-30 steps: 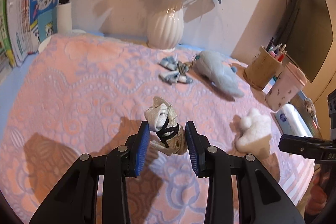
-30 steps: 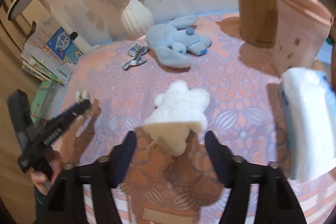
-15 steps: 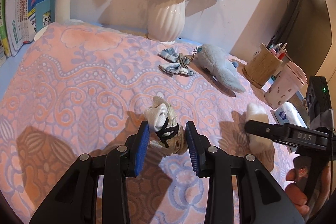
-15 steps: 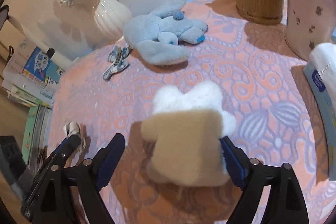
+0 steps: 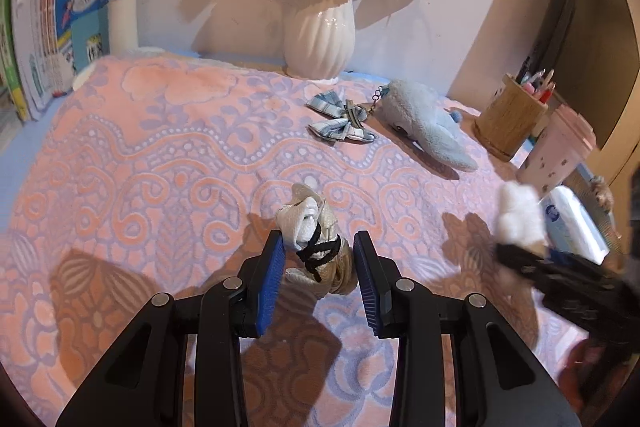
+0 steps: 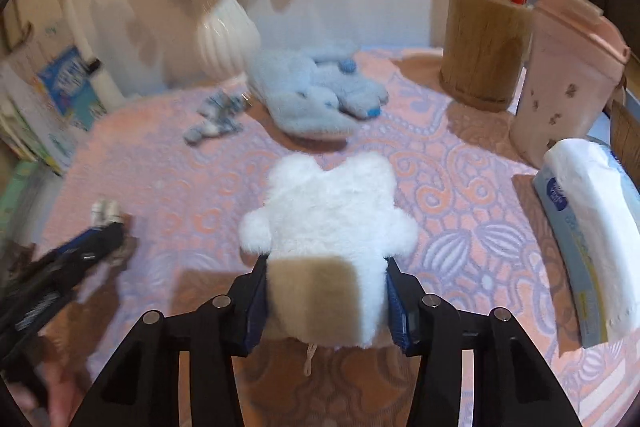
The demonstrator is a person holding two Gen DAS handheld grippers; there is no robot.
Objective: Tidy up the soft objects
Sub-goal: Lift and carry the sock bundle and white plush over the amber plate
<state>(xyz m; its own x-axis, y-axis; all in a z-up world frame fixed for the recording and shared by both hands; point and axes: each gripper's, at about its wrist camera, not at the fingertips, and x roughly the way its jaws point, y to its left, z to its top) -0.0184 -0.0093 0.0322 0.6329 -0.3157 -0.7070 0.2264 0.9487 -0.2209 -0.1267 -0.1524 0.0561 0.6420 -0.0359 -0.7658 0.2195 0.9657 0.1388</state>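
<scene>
Near the front edge, right gripper [image 6: 326,301] was closing on squashy white-and-tan plush toy [image 6: 326,227], best pinched mid-body; left gripper [image 5: 318,271] clamped cream knotted cloth bundle [image 5: 316,247].

Cover [image 5: 160,155]: plush pink-and-lilac cloth, matt, raised scroll pattern, lying under both grippers. Between the left gripper [image 5: 318,269]'s ribbed blue pads: cream woven-cloth bundle [image 5: 312,227], black cord tied round it; between the closing pads of the right gripper [image 6: 326,301]: white and tan toy [image 6: 326,211], long fluffy pile; farther ahead, blue plush toy [image 6: 316,99], soft matt nap, and checked cloth bows [image 5: 340,119] with a small metal chain. Beyond these: vase [image 5: 320,35], glossy white ribbed ceramic; pen holder [image 6: 482,51], rough matt wood grain; pink cup [image 6: 564,79], smooth matt plastic; gripper bodies, matt black plastic with bright metal pins.
</scene>
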